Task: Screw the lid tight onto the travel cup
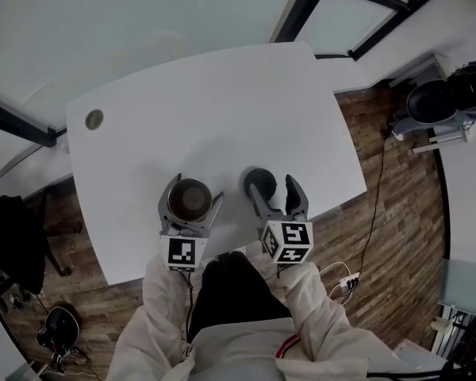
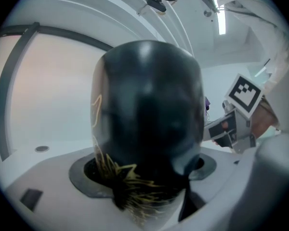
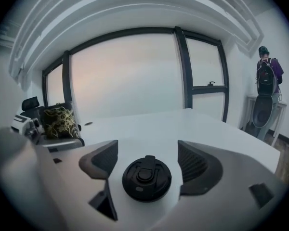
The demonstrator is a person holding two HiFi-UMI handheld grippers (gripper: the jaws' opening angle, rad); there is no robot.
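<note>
Likely an office or meeting room: a large white table [image 1: 222,109] with a round cable port [image 1: 94,119] stands on a wood-plank floor [image 1: 397,205], tall dark-framed windows [image 3: 130,71] line the wall, and a power strip [image 1: 347,282] with loose cables lies beside the table

head cam: up high, facing steeply down, whole surface [image 1: 222,94] in frame. cam on left gripper [image 1: 192,193]: jammed right up against cup [image 2: 149,114], looking along surface. cam on right gripper [image 1: 276,190]: low, close on lid [image 3: 147,178], facing windows [image 3: 125,71]. each gripper cam catches other gripper at frame edge; all three share surface.
</note>
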